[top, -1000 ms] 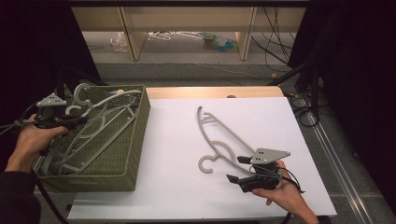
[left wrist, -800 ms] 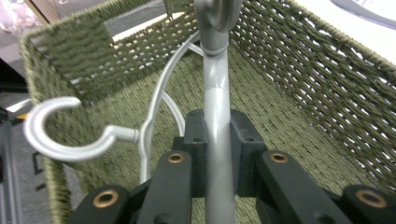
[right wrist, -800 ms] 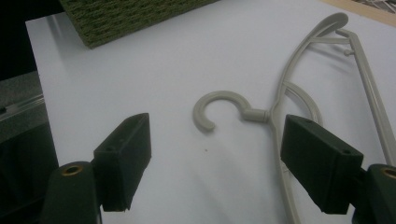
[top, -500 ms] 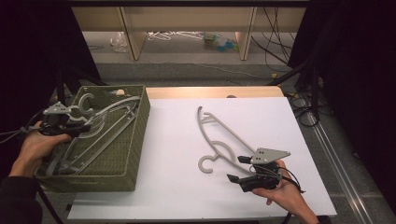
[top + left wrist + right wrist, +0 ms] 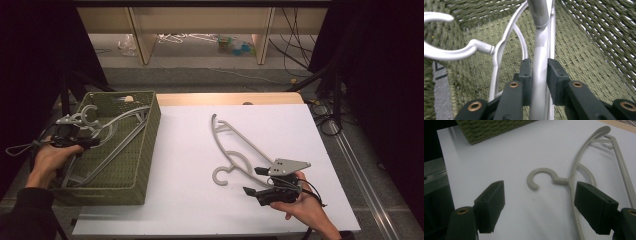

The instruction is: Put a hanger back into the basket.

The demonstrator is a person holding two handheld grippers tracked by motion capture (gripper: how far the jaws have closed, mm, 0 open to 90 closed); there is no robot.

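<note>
A grey plastic hanger (image 5: 122, 121) lies slanted in the green woven basket (image 5: 136, 167) at the table's left. My left gripper (image 5: 90, 142) is down inside the basket with that hanger's bar (image 5: 539, 32) between its pads (image 5: 526, 72). Its jaws have just been opening, and the pads stand barely off the bar. A second grey hanger (image 5: 239, 145) lies flat on the white table top (image 5: 185, 150), hook toward the person. My right gripper (image 5: 253, 180) rests open just in front of it. In the right gripper view the hook (image 5: 541, 173) lies beyond its wide-spread jaws (image 5: 539, 200).
More hanger bars (image 5: 499, 57) lie on the basket floor (image 5: 586, 50) under the held one. A wooden strip (image 5: 230, 98) edges the table's far side. Cables (image 5: 325, 117) hang off the right edge. Low shelves (image 5: 200, 30) with clutter stand behind the table.
My left hand has sunk, bringing the hanger from above the basket's rim down into the basket. The right hand and the hanger on the table have stayed still.
</note>
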